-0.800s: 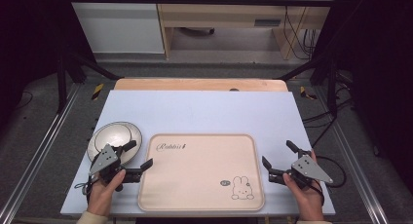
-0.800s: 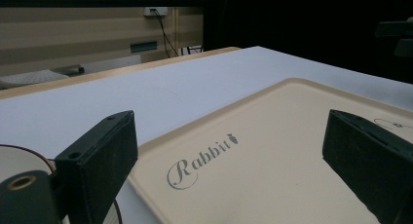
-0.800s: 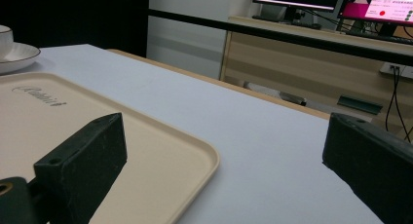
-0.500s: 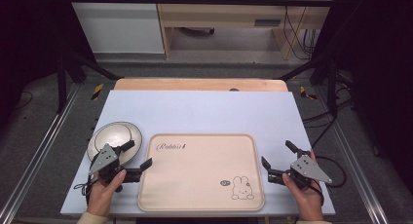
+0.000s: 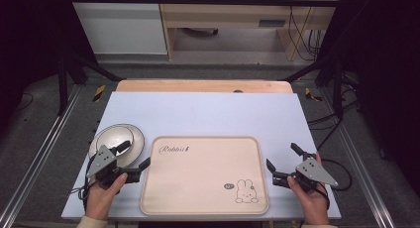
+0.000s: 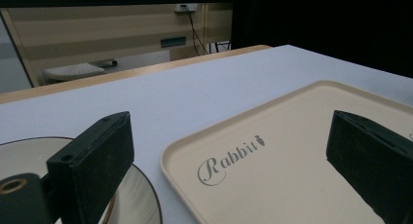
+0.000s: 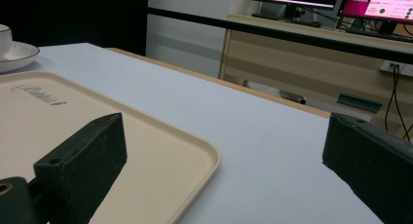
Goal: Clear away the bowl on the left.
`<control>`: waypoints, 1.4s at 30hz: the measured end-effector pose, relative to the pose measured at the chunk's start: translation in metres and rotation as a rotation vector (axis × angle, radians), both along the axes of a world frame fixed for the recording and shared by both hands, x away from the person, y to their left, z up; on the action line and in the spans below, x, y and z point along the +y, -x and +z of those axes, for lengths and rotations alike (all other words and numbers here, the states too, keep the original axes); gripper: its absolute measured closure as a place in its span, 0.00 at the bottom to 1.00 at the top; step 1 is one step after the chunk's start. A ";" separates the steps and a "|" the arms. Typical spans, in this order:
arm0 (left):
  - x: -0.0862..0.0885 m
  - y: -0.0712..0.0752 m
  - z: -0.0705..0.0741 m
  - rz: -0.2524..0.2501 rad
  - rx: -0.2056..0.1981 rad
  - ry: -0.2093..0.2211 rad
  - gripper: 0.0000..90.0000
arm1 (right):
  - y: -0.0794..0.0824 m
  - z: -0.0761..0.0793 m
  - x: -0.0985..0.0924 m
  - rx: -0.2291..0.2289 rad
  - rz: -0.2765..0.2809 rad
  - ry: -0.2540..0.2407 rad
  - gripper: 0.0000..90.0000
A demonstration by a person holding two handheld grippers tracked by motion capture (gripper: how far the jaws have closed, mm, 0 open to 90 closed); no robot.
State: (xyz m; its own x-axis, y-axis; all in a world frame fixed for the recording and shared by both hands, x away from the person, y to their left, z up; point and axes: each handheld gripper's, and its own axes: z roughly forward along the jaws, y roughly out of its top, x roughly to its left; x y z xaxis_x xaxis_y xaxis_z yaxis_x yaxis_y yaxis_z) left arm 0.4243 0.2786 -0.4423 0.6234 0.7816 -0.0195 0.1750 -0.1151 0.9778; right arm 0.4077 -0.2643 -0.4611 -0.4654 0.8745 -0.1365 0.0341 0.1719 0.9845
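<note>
A beige tray (image 5: 205,172) printed with "Rabbit" and a small bunny lies at the table's near middle; it also shows in the left gripper view (image 6: 292,151) and the right gripper view (image 7: 73,126). A pale round plate (image 5: 119,141) rests just left of the tray, and its rim appears at the bottom left of the left gripper view (image 6: 141,195). My left gripper (image 5: 132,156) stands open over the plate's near edge beside the tray's left rim, nothing between its jaws. My right gripper (image 5: 284,156) stands open by the tray's right rim, holding nothing.
The table top (image 5: 208,114) is pale blue with a wooden strip along its far edge. Dark frame bars stand at both sides. A wooden desk (image 7: 311,53) with monitors lies beyond the table. A cable (image 5: 337,168) trails from the right gripper.
</note>
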 end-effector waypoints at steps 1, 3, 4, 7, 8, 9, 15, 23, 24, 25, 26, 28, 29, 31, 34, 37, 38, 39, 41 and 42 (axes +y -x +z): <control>0.002 0.000 0.001 0.000 -0.001 0.013 0.04 | 0.000 0.000 0.000 0.000 0.000 0.001 0.03; 0.006 -0.001 0.005 0.008 -0.008 0.008 0.04 | 0.000 0.000 0.000 0.003 -0.001 -0.002 0.03; 0.008 -0.003 0.008 0.012 -0.009 0.004 0.04 | 0.000 0.000 0.000 0.003 -0.002 -0.002 0.03; 0.015 -0.008 0.015 0.038 -0.014 -0.011 0.04 | 0.000 0.000 0.000 0.004 -0.005 -0.003 0.03; 0.020 -0.010 0.020 0.050 -0.014 0.009 0.04 | 0.000 0.001 -0.001 0.004 -0.006 -0.004 0.03; 0.027 -0.014 0.025 0.068 -0.013 0.020 0.04 | 0.000 0.001 -0.001 0.002 -0.007 -0.003 0.03; 0.041 -0.025 0.032 0.097 -0.002 -0.004 0.05 | 0.000 0.001 0.001 0.010 -0.005 -0.002 0.03; 0.055 -0.032 0.037 0.123 0.012 -0.022 0.07 | -0.001 0.000 0.002 0.015 0.001 0.004 0.04; 0.055 -0.032 0.037 0.123 0.012 -0.022 0.07 | -0.001 0.000 0.002 0.015 0.001 0.004 0.04; 0.057 -0.032 0.038 0.127 0.016 -0.021 0.08 | -0.001 0.000 0.003 0.019 0.004 0.004 0.04; 0.059 -0.033 0.039 0.130 0.021 -0.023 0.08 | -0.001 0.000 0.003 0.021 0.006 0.003 0.05; 0.061 -0.034 0.039 0.132 0.025 -0.025 0.08 | -0.001 0.000 0.003 0.021 0.008 0.005 0.05; 0.062 -0.034 0.039 0.136 0.031 -0.029 0.08 | -0.001 0.000 0.003 0.021 0.009 0.007 0.05; 0.065 -0.035 0.040 0.140 0.039 -0.035 0.08 | -0.001 0.000 0.004 0.021 0.010 0.007 0.05; 0.068 -0.036 0.040 0.153 0.045 -0.039 0.08 | -0.001 0.000 0.004 0.023 0.008 0.005 0.05; 0.072 -0.037 0.038 0.166 0.046 -0.044 0.09 | -0.001 0.000 0.004 0.022 0.007 0.008 0.04; 0.072 -0.037 0.038 0.166 0.046 -0.044 0.09 | -0.001 0.000 0.004 0.022 0.007 0.008 0.04; 0.073 -0.037 0.038 0.170 0.045 -0.046 0.09 | -0.001 0.000 0.004 0.022 0.007 0.008 0.04; 0.075 -0.038 0.038 0.175 0.046 -0.052 0.10 | -0.001 -0.001 0.004 0.023 0.006 0.009 0.04; 0.075 -0.038 0.038 0.175 0.046 -0.052 0.10 | -0.001 -0.001 0.004 0.023 0.006 0.009 0.04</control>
